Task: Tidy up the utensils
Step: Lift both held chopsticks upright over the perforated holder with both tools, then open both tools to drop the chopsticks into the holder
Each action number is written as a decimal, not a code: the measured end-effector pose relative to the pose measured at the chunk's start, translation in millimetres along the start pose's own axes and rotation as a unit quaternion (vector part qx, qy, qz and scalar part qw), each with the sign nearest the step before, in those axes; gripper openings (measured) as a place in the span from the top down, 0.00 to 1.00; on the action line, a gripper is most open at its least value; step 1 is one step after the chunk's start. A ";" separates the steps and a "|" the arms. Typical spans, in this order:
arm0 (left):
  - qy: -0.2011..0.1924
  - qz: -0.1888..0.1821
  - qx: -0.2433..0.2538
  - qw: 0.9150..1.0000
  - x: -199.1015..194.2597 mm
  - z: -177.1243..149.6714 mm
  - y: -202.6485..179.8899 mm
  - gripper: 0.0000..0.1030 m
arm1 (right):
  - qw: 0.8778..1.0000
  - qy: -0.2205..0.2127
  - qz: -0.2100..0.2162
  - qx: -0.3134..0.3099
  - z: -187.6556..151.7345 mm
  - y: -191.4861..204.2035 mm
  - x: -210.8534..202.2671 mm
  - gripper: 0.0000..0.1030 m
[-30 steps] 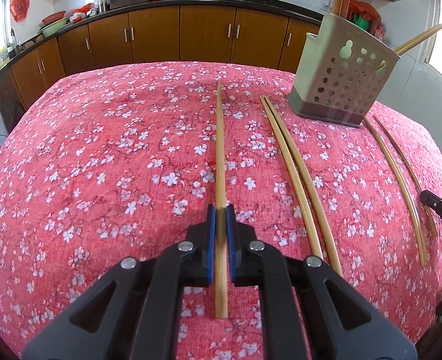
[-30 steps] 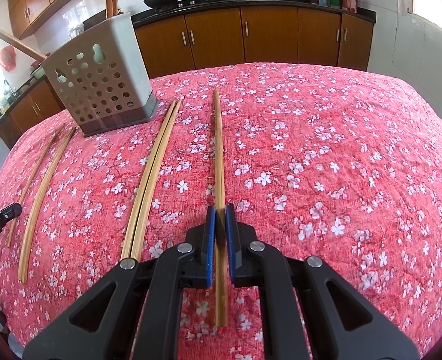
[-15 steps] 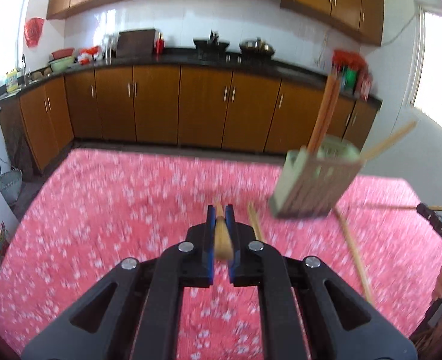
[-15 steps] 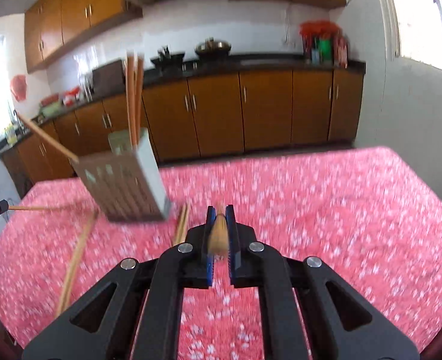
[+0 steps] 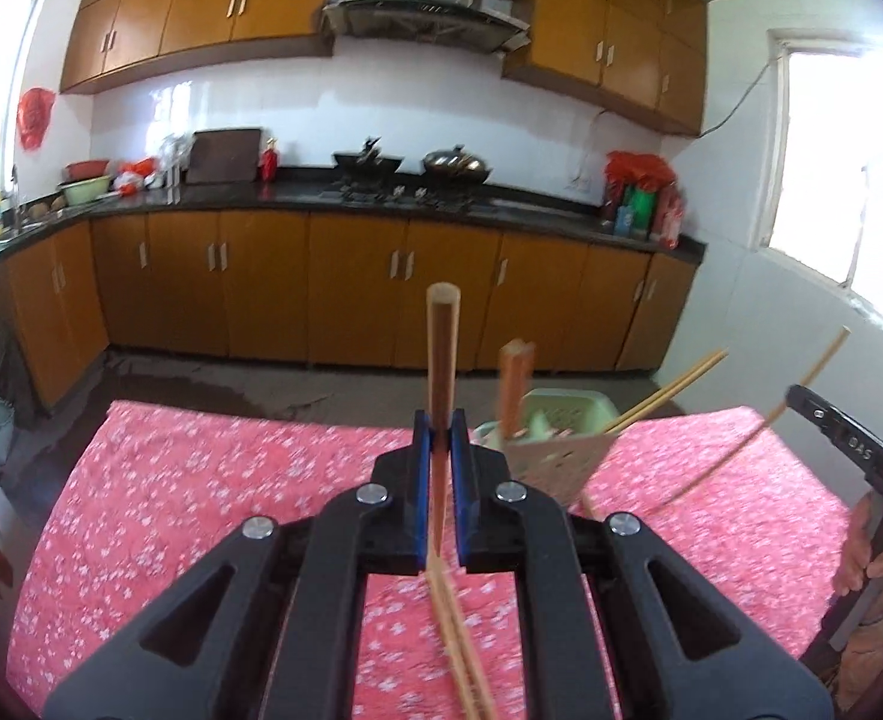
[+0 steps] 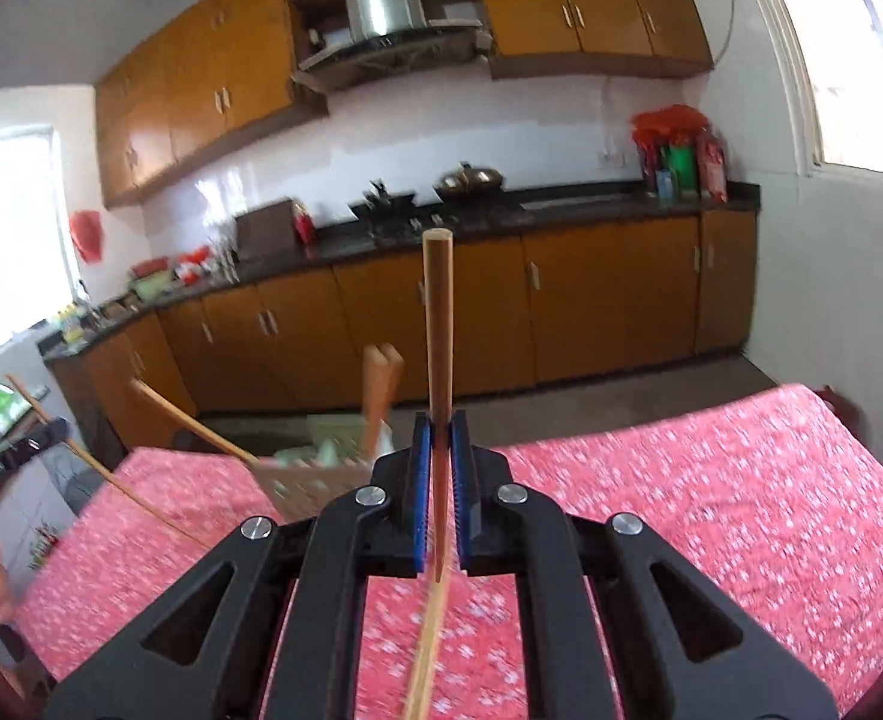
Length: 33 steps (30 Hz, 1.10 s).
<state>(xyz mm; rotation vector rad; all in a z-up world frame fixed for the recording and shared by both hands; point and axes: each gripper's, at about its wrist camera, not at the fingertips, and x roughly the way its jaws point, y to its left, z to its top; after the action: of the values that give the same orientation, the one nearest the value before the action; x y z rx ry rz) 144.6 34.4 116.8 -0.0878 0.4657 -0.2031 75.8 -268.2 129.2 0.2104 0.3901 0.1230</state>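
My left gripper [image 5: 440, 426] is shut on a wooden chopstick [image 5: 441, 348] and holds it lifted, pointing up and forward above the table. My right gripper [image 6: 440, 429] is shut on another wooden chopstick [image 6: 438, 312], also lifted. The pale green perforated utensil holder [image 5: 552, 456] stands just right of the left gripper, with chopsticks [image 5: 516, 384] standing in it; it also shows in the right wrist view [image 6: 315, 471], left of that gripper. A pair of chopsticks [image 5: 462, 660] lies on the cloth below the left gripper.
The table carries a red floral cloth [image 5: 213, 492]. The right gripper's body and the hand on it [image 5: 861, 480] show at the right edge of the left wrist view. Wooden kitchen cabinets [image 5: 351, 288] and a counter run behind the table.
Both grippers have risen from the cloth with their chopsticks and tilted up. The chopsticks now stand off the table. The holder is closer to both grippers.
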 end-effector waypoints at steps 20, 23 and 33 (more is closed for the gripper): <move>-0.104 -0.015 -0.025 0.994 47.2 58.8 -52.5 0.92 | 0.997 -0.064 0.029 -0.025 33.8 53.7 51.0 0.93; -0.091 -0.021 -0.030 0.995 66.9 51.6 -50.6 0.92 | 0.998 -0.044 0.031 -0.015 28.1 53.6 63.2 0.93; -0.061 -0.025 -0.035 0.997 91.5 36.9 -43.3 0.86 | 0.999 -0.014 0.030 -0.019 15.8 51.7 72.4 0.90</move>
<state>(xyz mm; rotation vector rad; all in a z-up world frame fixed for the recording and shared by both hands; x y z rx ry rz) 233.8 -26.0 115.3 -0.1797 0.3500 -0.2297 144.3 -209.2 128.9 0.1871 0.3525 0.1859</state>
